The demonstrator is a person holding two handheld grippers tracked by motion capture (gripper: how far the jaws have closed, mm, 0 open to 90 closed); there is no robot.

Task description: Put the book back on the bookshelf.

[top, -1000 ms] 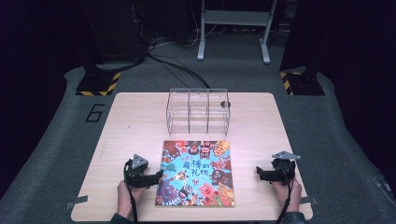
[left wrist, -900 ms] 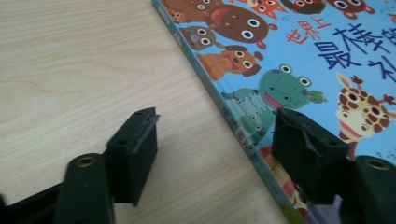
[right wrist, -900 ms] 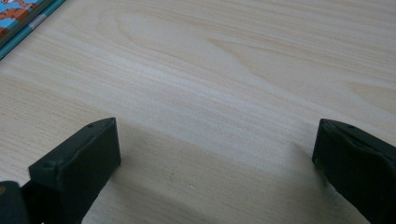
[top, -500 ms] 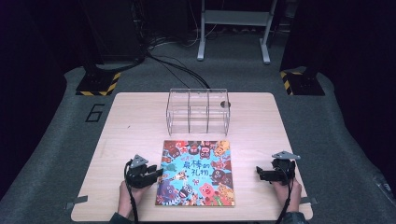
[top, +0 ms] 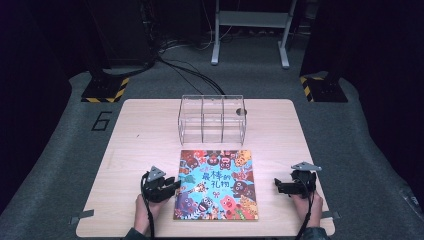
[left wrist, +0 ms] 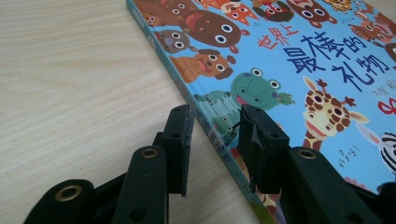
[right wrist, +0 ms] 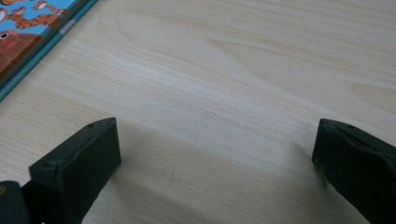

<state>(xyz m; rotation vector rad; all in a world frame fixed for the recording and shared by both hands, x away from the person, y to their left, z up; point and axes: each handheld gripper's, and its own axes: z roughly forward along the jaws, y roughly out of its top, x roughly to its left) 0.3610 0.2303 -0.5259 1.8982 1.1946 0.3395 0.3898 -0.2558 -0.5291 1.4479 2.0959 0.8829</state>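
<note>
**At the book's spine edge: left gripper set for a pinch**

On the near half of the wooden table [top: 140,130] lies a picture book [top: 216,185], flat and cover up, just in front of a clear three-compartment organizer [top: 212,119]. The left gripper [top: 172,185] sits at the book's left edge; the right gripper [top: 278,186] rests on bare wood, a little apart from the book's right edge.

Step in hand, as judged: getting a hold on the book's left edge, probably to lift or open it. The left gripper view shows the left gripper [left wrist: 212,135] with its jaws partly open and straddling the spine edge of the book [left wrist: 280,65], one jaw over the table and one over the cover. Neither jaw appears to press the book yet, though contact under the right-hand jaw cannot be ruled out. The next move would call for closing squarely on the thin edge, with the lower jaw getting beneath it.

The right gripper view shows the right gripper [right wrist: 215,149] spread wide over empty wood, with a corner of the book [right wrist: 28,32] at upper left.

The high view gives the layout and the organizer but not the jaw gaps; the gripper views give those gaps but lose the organizer.
</note>
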